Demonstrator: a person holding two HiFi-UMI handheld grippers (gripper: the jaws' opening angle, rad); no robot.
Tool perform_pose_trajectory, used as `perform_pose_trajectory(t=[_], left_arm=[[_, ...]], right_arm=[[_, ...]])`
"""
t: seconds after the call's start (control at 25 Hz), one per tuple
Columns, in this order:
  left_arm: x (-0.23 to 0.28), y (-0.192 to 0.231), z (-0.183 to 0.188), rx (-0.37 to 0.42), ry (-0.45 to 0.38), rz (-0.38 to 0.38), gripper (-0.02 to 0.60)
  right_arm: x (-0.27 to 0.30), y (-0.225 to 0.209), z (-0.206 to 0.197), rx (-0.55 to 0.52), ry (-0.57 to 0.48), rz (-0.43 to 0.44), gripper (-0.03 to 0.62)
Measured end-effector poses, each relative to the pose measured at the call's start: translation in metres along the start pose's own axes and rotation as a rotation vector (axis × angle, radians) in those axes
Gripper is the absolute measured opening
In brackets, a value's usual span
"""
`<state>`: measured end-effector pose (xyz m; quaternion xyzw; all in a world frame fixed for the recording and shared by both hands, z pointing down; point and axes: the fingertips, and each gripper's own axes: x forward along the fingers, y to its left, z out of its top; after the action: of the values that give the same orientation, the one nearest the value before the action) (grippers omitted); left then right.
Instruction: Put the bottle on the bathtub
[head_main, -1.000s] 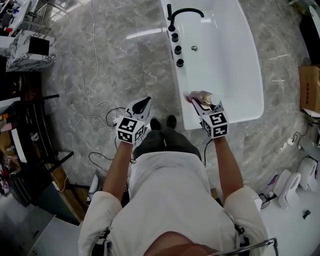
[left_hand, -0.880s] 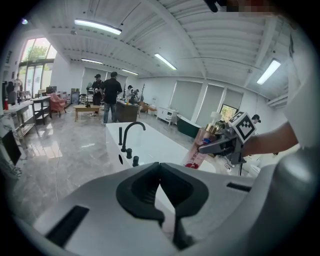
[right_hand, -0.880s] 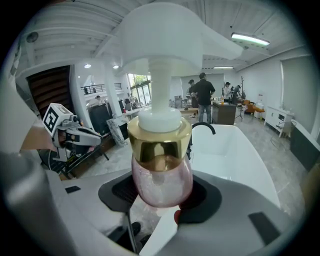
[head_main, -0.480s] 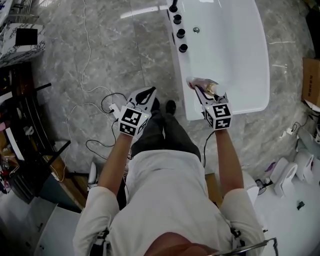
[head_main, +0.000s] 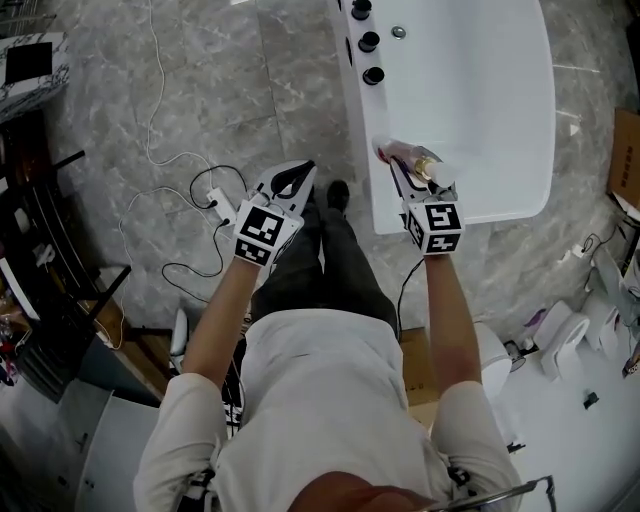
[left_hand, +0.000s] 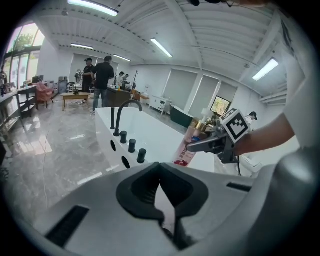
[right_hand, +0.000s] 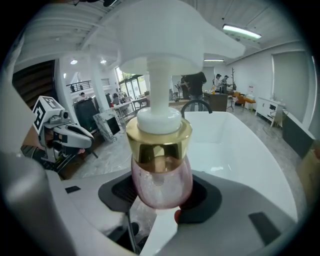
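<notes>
Left claw: jaws closed on each other with nothing between them. It is held over the floor beside the tub and takes no part in the job.
Right claw: clamped on the bottle. The jaws press the pink body just under the gold collar, and the pump head points back at the camera.
Bottle, place: held tilted in the right claw over the near-left corner of the bathtub, base end toward the rim.
Bottle, handling: I judge it light, stiff and smooth-walled, so likely slippery. The round belly could twist between two jaws, and the tall pump makes it top-heavy on a glossy ledge.
Where to hold: on the body below the collar, as now. The pump stem would probably give.
Head view alone: shows the bottle over the tub's corner, both claws well apart, and a cable on the floor.
Left gripper view alone: gives the lean side-on, with the printed label. The bottle's base is hidden behind this claw's own body, so contact with the rim cannot be told.
Right gripper view alone: shows where the jaws meet the bottle.
Knobs: a row farther along the rim, clear of the corner.
Faucet: black, beyond the knobs.
Far room: people standing.
</notes>
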<state>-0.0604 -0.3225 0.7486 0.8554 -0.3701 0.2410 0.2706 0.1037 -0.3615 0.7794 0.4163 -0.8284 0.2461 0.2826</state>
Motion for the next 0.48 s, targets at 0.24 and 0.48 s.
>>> perform_pose_trajectory(t=[0.24, 0.48], left_arm=[[0.023, 0.016, -0.032, -0.025, 0.033, -0.001, 0.008], [0.045, 0.030, -0.052, -0.061, 0.048, -0.005, 0.008]], right_arm=[[0.035, -0.007, -0.033, 0.004, 0.036, -0.007, 0.236], [0.066, -0.024, -0.054, 0.012, 0.058, -0.041, 0.236]])
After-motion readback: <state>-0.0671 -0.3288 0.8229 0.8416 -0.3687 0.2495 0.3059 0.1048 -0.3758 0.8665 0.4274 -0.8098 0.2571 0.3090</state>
